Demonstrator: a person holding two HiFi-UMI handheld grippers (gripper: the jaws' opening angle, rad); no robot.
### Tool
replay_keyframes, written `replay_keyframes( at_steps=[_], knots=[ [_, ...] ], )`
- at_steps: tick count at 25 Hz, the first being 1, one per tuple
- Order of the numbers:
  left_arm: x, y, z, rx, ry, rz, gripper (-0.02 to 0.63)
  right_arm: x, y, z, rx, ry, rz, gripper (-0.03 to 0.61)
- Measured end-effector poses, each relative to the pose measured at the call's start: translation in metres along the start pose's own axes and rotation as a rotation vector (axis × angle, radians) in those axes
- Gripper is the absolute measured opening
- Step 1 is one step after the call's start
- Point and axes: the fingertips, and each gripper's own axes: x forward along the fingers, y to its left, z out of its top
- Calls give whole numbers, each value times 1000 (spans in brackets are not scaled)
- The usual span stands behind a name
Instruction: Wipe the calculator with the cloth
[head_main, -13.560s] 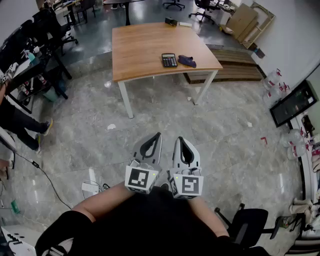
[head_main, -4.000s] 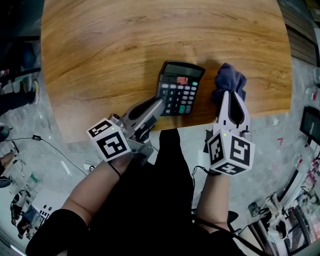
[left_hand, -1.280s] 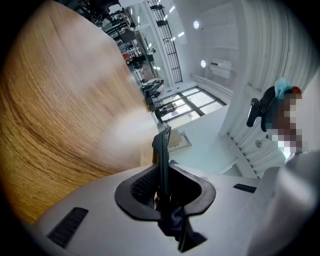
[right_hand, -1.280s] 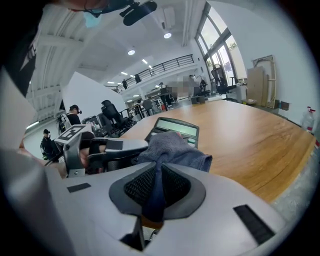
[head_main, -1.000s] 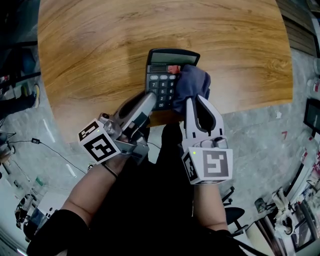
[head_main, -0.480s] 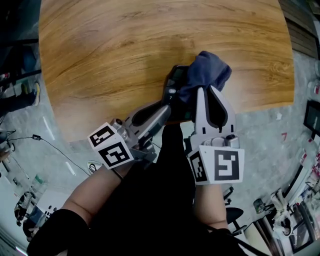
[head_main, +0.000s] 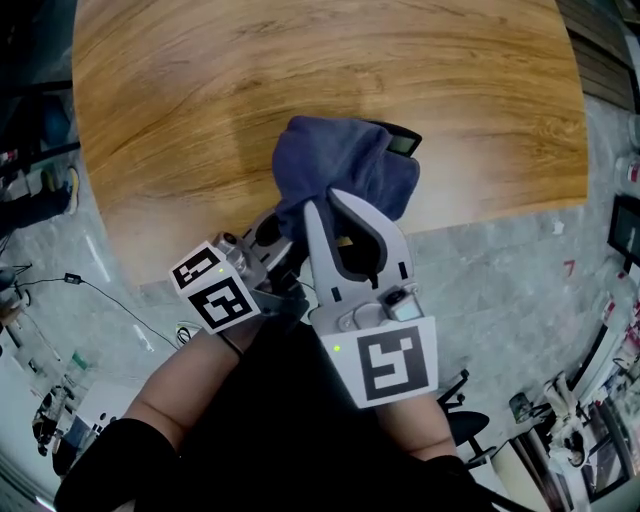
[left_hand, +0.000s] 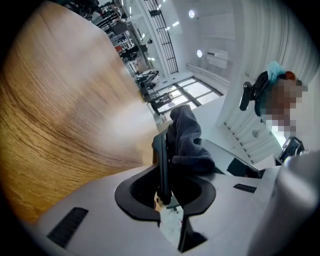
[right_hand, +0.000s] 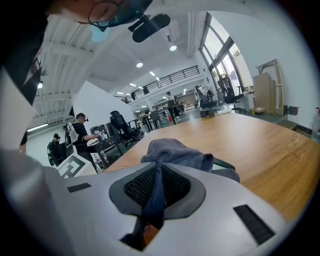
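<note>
The dark blue cloth (head_main: 340, 168) is bunched in my right gripper (head_main: 322, 205), which is shut on it above the table's near edge. It covers most of the black calculator, of which only a corner (head_main: 402, 141) shows. My left gripper (head_main: 263, 233) sits just left of it, partly hidden. In the left gripper view the calculator (left_hand: 159, 150) stands edge-on, clamped by the left gripper (left_hand: 165, 175), with the cloth (left_hand: 187, 142) pressed on its right face. In the right gripper view the cloth (right_hand: 172, 150) fills the right gripper (right_hand: 159, 177), and the calculator's edge (right_hand: 223, 164) peeks out beyond.
The wooden table (head_main: 200, 90) spreads beyond the grippers, its near edge just under them. Grey stone floor (head_main: 520, 300) lies to the right. People sit at desks (right_hand: 80, 132) far off.
My right gripper has swung left and risen toward the camera with the cloth, which now hides most of the calculator. The left gripper has stayed put on the calculator.
</note>
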Motion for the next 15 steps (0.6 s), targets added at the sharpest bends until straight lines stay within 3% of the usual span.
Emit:
replay_keyframes(
  at_steps=[15],
  knots=[
    [-6,3,28,-28,-96,-7,67,-25,-47,-46,45,103,-125,38]
  ],
)
